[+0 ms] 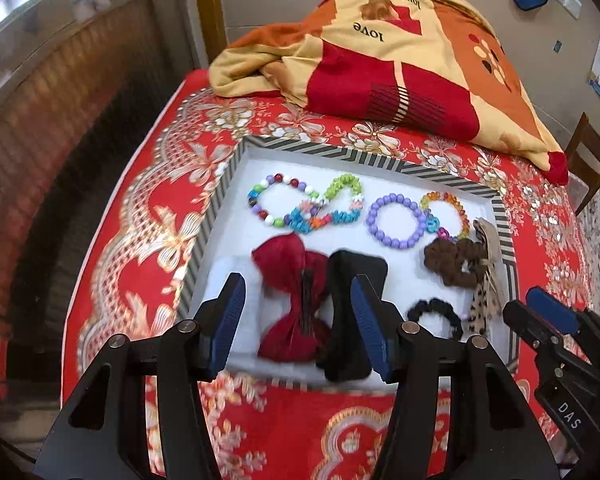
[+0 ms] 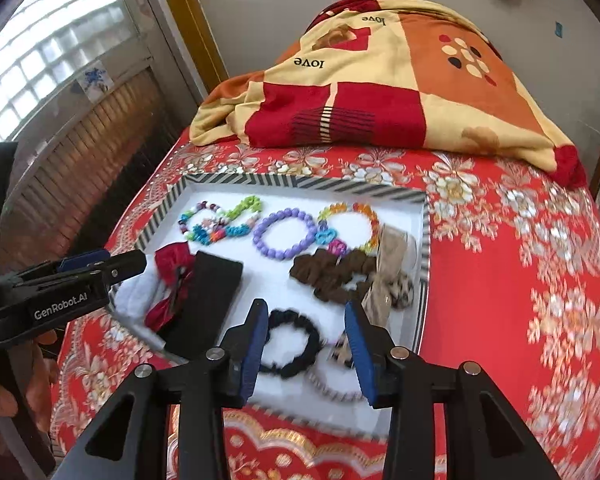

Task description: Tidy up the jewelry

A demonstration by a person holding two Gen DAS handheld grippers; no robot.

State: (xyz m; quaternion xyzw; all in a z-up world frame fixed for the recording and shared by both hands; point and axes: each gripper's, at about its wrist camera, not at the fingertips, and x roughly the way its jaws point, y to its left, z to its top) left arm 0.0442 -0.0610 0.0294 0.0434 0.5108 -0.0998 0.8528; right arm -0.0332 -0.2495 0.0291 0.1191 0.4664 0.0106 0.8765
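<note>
Red floral bedding (image 1: pixel 148 216) carries a striped-rim tray (image 1: pixel 216 216) lined in white, with a heaped blanket (image 1: pixel 400 64) beyond it. Straight ahead of the left gripper (image 1: pixel 298 322), between its spread fingers, lie a red bow (image 1: pixel 296 304) and a black clip (image 1: pixel 350 312) side by side; further ahead sit a multicolour bead bracelet (image 1: pixel 274 202), a purple bead bracelet (image 1: pixel 396 222) and an orange bead bracelet (image 1: pixel 446 208). The right gripper (image 2: pixel 306 350) hangs open and empty just above a black scrunchie (image 2: pixel 290 346), with a brown scrunchie (image 2: pixel 332 278) ahead and a leopard-print band (image 2: pixel 402 290) to its right. Likely risk: closing on the bow may snag the touching clip, or drag the soft scrunchie across the slick liner. Neither gripper holds anything.
</note>
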